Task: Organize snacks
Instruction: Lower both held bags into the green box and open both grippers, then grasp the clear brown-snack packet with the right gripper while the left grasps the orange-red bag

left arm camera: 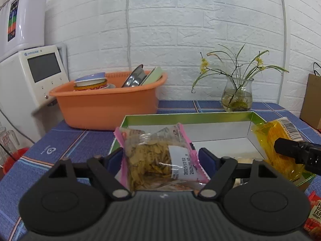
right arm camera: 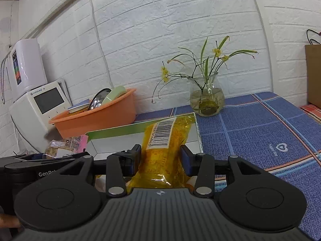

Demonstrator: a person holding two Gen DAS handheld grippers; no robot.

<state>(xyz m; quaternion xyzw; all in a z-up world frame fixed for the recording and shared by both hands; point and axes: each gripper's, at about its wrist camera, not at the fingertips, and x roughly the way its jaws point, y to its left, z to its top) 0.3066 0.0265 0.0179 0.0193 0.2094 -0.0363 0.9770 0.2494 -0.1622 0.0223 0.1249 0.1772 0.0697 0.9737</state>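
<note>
A clear, pink-edged packet of seeds (left arm camera: pixel 158 156) stands between the blue pads of my left gripper (left arm camera: pixel 160 158), at the near left edge of the green-rimmed box (left arm camera: pixel 188 116). A sliver of gap shows at the right pad, so the jaws are open around it. My right gripper (right arm camera: pixel 160 156) is shut on a yellow packet with a barcode (right arm camera: pixel 160 140), held over the box's right end (right arm camera: pixel 120 130). The yellow packet (left arm camera: pixel 274 138) also shows in the left wrist view, with a black finger (left arm camera: pixel 284 147) of the right gripper on it. The pink packet (right arm camera: pixel 66 146) appears at the left of the right wrist view.
An orange basin of dishes (left arm camera: pixel 104 108) sits behind the box to the left, beside a white appliance (left arm camera: pixel 40 74). A glass vase of flowers (left arm camera: pixel 237 96) stands behind the box. A brown paper bag (left arm camera: pixel 313 100) is at the far right, and a red packet (left arm camera: pixel 315 210) lies near right.
</note>
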